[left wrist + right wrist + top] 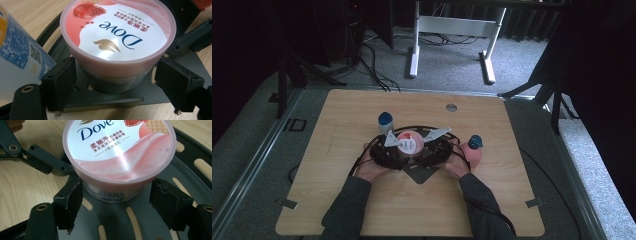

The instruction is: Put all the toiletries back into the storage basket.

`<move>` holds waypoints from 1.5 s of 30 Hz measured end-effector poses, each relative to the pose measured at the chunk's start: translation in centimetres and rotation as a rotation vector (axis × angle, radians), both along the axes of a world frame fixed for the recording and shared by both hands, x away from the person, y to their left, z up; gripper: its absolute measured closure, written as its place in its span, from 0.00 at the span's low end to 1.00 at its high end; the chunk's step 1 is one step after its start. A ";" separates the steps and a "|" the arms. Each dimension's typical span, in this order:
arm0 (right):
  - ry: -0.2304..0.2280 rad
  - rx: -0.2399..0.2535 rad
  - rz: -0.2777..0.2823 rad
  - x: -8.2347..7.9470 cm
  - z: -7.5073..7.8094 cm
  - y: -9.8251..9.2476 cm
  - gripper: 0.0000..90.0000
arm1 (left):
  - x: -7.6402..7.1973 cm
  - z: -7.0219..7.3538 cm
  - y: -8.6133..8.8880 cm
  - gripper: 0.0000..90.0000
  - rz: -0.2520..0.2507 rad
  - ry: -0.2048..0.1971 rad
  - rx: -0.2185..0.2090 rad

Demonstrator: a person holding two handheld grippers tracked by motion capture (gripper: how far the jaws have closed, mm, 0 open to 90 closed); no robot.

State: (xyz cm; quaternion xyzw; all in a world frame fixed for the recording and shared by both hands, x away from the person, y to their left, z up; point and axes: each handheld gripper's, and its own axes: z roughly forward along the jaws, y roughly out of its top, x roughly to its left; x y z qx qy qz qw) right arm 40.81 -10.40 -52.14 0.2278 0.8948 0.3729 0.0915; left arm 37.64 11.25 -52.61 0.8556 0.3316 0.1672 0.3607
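Forearms: two grey sleeves come in from the bottom edge of the high view, and the left hand (371, 170) and right hand (457, 166) meet at the middle of the table (347, 200).
Left gripper (117, 82): its two black jaws stand wide apart, one on each side of the lower body of the tub. The left pad (65, 75) is very near the tub wall or just touches it; I cannot tell which. The other pad is a little apart from the wall.
Right gripper (116, 200): its jaws are also wide apart around the tub from the opposite side. Left pad (73, 192) seems to reach the wall under the lid; the right one is slightly away.
Tub (410, 142): a pink round tub, upright, with a white and pink lid printed "Dove" and a pomegranate picture. It stands on the dark plate, between both grippers, near the centre of the table.
Dark plate (140, 220): a flat dark grey piece with long slots, lying on the wood under the tub.
White bottle (385, 122): blue cap, upright, just behind the left gripper; in the left gripper view its blue and white label is at the left edge.
Pink bottle (473, 150): blue cap, just beside the right hand.
Floor: grey carpet, black cables and a white table frame behind the table.
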 end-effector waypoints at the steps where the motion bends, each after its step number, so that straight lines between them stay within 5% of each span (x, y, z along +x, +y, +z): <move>1: -0.006 -0.007 0.003 0.0 0.0 0.1 0.30 | 0.0 0.0 0.0 0.20 0.001 0.004 0.003; 15: 0.004 0.004 -0.039 -0.5 0.0 -0.2 0.37 | -0.9 0.0 0.6 0.30 0.024 0.016 -0.017; 24: -0.008 0.013 -0.046 -1.9 0.0 -0.4 0.47 | -1.9 0.9 1.4 0.43 0.048 -0.010 -0.072; 29: -0.024 0.014 -0.045 -2.6 -0.1 -0.4 0.57 | -3.3 1.1 1.2 0.52 0.029 -0.046 -0.095; 31: -0.032 0.023 -0.031 -2.9 0.0 -0.5 0.68 | -4.0 1.1 0.9 0.56 0.009 -0.058 -0.109; 39: -0.049 0.035 -0.018 -3.1 -0.1 -0.5 0.88 | -5.1 0.7 -0.7 0.72 -0.057 -0.061 -0.077; 45: -0.056 0.042 -0.014 -3.1 0.0 -0.4 0.97 | -5.3 -1.0 -2.6 0.86 -0.095 -0.037 -0.024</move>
